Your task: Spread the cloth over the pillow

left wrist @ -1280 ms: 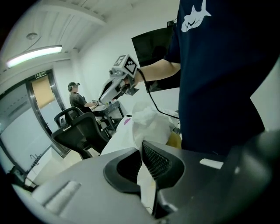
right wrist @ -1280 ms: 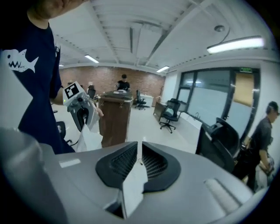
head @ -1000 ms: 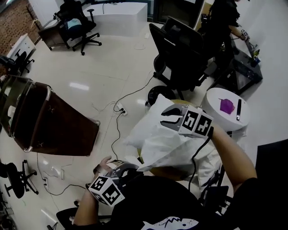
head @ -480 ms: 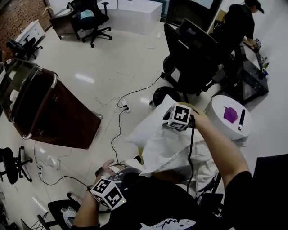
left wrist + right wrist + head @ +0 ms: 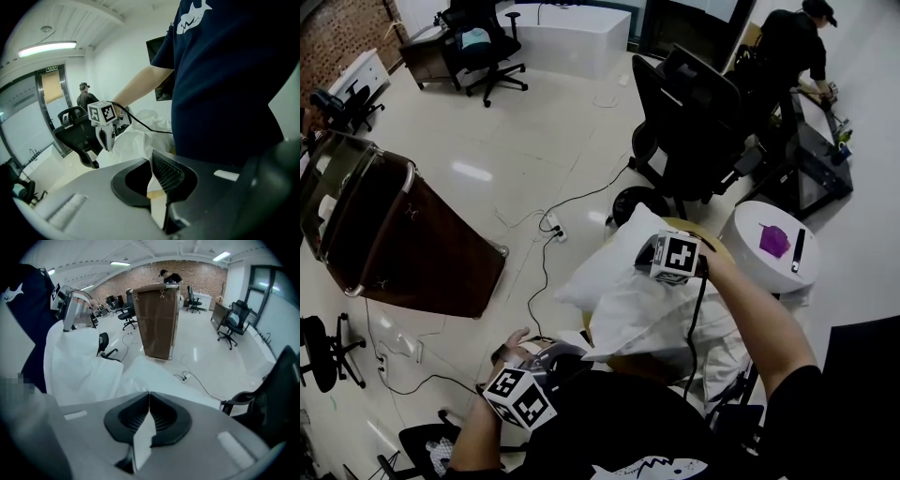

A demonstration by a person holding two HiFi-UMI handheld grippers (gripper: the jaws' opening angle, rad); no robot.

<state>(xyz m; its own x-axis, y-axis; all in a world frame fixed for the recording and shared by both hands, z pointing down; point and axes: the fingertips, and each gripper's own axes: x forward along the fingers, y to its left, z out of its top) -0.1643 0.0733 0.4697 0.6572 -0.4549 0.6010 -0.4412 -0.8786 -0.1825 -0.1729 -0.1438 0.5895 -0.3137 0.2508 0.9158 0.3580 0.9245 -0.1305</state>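
Step in hand, by my reading: getting hold of the cloth before the spread. Your right tongs point(image 5: 649, 255) are closing to a tight pinch, pads meeting on a fold of the cloth point(image 5: 661, 319) up on top of the pillow point(image 5: 602, 272). Your left tongs point(image 5: 558, 356) sit low by your waist, clamped fully together, with what looks like a thin white edge of the same cloth between the pads. The cloth lies bunched on the near half of the pillow and sags toward you; the far corner of the pillow is bare. The pillow rests on a small round tabletop point(image 5: 712, 240), of which only a wooden rim shows. The spread itself is hardly begun. The next move likely calls for lifting both held edges, drawing them well apart to take out the slack, then carrying the right-hand edge out past the bare far corner without dragging the pillow off its perch. Watch your own cable point(image 5: 696, 314), which trails across the cloth and may snag a fold. A black office chair point(image 5: 694, 122) stands just beyond the pillow. A white round table point(image 5: 748, 267), carrying a purple thing point(image 5: 773, 241) and a dark stick point(image 5: 797, 250), stands near on the right, so room to swing is short there. A brown cabinet point(image 5: 412, 244) and floor cables point(image 5: 546, 267) lie well apart to the left.
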